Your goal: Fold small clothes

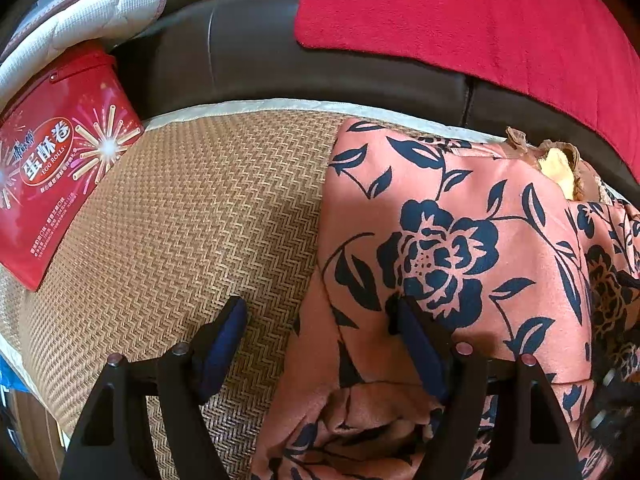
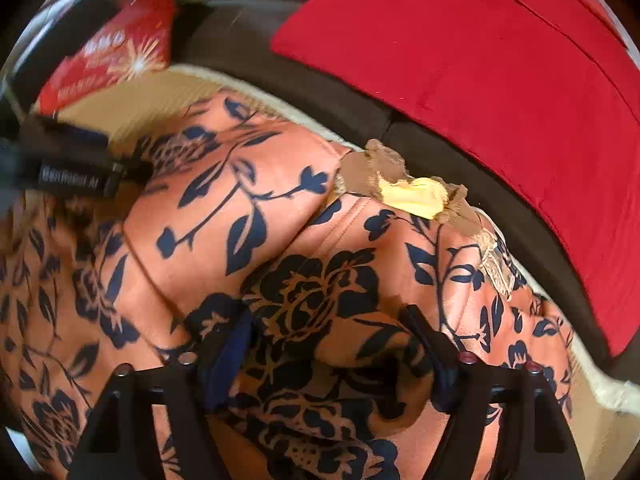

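Tin (image 1: 60, 168), red, printed with egg rolls and starbursts, lies at nine o'clock in the left wrist view, resting on the woven mat (image 1: 192, 216) beneath a white quilted cushion (image 1: 108, 8). Dark leather sofa (image 1: 248, 52) runs behind the mat at twelve o'clock. Left gripper (image 1: 320, 316) enters from six o'clock with its jaws wide apart; the left finger stands over bare mat, the right finger over the garment's edge, and nothing is clamped between them. Floral garment (image 1: 460, 240), salmon-pink with navy flowers, covers the mat from the centre out to three o'clock, its near edge bunched at six o'clock. A tan and yellow collar lining (image 1: 556, 164) shows at two o'clock. Red blanket (image 1: 480, 24) is draped over the sofa back from twelve to three o'clock.

In the right wrist view the left gripper's black body appears at nine o'clock, blurred. Right gripper (image 2: 328, 324) rises from six o'clock with its jaws moderately open, a raised fold of the garment between the fingers; whether the pads press on it cannot be told.
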Available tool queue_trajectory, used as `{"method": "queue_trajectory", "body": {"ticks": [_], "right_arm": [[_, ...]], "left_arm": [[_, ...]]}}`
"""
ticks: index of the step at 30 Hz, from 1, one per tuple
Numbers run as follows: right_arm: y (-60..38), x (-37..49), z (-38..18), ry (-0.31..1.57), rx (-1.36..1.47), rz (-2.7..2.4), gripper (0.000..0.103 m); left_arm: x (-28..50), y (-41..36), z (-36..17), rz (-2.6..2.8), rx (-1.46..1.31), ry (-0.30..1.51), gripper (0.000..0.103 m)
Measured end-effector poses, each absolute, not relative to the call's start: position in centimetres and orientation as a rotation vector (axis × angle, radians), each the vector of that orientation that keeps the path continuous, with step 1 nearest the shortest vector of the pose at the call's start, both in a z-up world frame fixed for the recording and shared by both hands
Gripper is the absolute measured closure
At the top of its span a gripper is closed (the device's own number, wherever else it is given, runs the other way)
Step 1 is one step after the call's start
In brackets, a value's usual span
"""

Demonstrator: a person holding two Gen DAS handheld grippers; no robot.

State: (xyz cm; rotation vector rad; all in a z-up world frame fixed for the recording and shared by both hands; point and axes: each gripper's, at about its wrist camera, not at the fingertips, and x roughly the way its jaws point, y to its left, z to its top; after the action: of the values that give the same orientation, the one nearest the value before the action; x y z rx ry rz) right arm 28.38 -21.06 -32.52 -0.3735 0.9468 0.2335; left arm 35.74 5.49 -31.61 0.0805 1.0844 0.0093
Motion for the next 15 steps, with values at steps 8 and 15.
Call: {"method": "queue_trajectory", "body": {"ticks": [8,15], "right_arm": [[-30.4,28.7,-29.7,0.976,0.100,0.207,0.080],[-36.1,27.1,-28.0,0.922,0.293,0.159,0.078]], "left_arm": [[36.0,5.5,-31.6,0.010,0.081,1.088,0.024],[36.0,5.0,-31.7,0.033,0.105,1.077,0.024]]}}
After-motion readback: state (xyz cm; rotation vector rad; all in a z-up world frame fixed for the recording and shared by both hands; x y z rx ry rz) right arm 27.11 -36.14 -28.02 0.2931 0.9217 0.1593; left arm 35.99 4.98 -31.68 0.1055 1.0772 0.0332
